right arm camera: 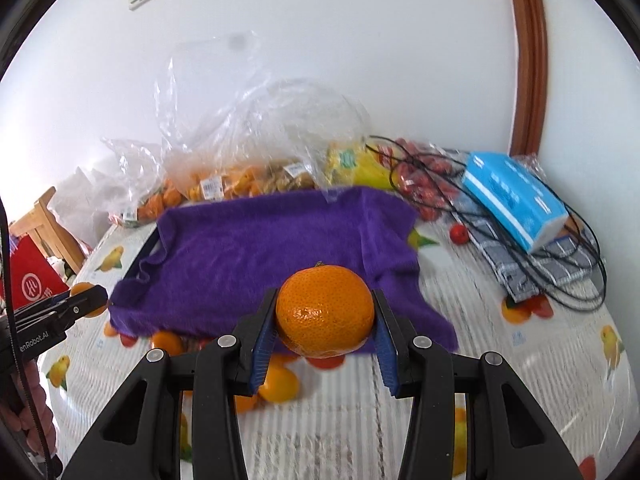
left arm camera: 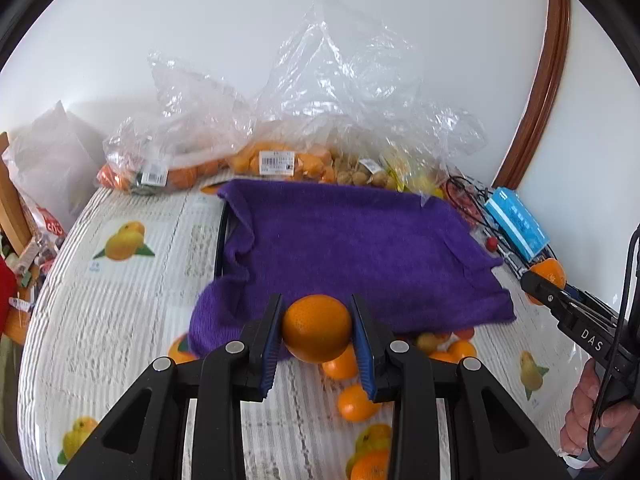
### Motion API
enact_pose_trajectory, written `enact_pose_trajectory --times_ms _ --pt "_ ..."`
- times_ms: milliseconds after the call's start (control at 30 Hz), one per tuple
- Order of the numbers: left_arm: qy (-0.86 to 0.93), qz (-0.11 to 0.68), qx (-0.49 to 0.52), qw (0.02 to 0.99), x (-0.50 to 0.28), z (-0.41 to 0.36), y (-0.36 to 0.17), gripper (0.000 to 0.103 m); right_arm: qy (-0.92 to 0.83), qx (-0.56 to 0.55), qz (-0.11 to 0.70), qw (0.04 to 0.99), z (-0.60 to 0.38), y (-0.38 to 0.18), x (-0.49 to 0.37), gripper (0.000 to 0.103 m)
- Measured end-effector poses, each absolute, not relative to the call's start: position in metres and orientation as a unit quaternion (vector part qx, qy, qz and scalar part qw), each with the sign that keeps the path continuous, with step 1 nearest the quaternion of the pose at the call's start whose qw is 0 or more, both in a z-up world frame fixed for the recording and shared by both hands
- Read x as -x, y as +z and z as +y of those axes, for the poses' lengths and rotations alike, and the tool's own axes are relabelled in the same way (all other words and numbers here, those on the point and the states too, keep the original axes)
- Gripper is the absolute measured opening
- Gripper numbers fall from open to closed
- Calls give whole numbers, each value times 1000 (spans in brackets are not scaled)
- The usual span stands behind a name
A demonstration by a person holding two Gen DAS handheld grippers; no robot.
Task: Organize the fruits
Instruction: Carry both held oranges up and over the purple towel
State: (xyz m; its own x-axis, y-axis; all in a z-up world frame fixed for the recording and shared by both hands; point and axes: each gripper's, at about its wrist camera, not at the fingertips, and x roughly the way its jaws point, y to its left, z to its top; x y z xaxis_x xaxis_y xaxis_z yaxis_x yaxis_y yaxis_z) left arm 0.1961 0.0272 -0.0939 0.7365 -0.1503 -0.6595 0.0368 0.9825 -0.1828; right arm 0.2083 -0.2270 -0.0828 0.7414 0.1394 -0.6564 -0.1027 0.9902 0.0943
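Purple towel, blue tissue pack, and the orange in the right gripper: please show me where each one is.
Purple towel (right arm camera: 256, 248), right wrist view, middle of the cloth.
Blue tissue pack (right arm camera: 516, 196), right wrist view, its top face.
Orange (right arm camera: 325, 312), right wrist view, front of the peel, between the right gripper (right arm camera: 325, 320) pads.

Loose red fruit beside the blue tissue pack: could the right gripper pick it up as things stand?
Probably not yet: the right gripper is shut on an orange. The red fruit itself lies uncovered, though black cables run close by.

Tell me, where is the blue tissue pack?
In the right wrist view the blue tissue pack lies at the far right of the table, on black cables, right of the purple towel.
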Motion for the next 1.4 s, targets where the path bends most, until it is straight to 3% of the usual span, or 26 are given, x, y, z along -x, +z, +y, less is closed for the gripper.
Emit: enact_pose_trajectory --times_ms 633,933,1400 --pt "-52 339 98 934 -278 37 -100 31 82 -16 338 937 -197 -79 -293 44" --pt "-31 364 104 925 -285 48 -138 31 88 -29 372 924 -201 -118 -307 44" --pt "-26 361 95 927 -287 45 -145 31 86 -28 386 918 -203 -133 -313 44"
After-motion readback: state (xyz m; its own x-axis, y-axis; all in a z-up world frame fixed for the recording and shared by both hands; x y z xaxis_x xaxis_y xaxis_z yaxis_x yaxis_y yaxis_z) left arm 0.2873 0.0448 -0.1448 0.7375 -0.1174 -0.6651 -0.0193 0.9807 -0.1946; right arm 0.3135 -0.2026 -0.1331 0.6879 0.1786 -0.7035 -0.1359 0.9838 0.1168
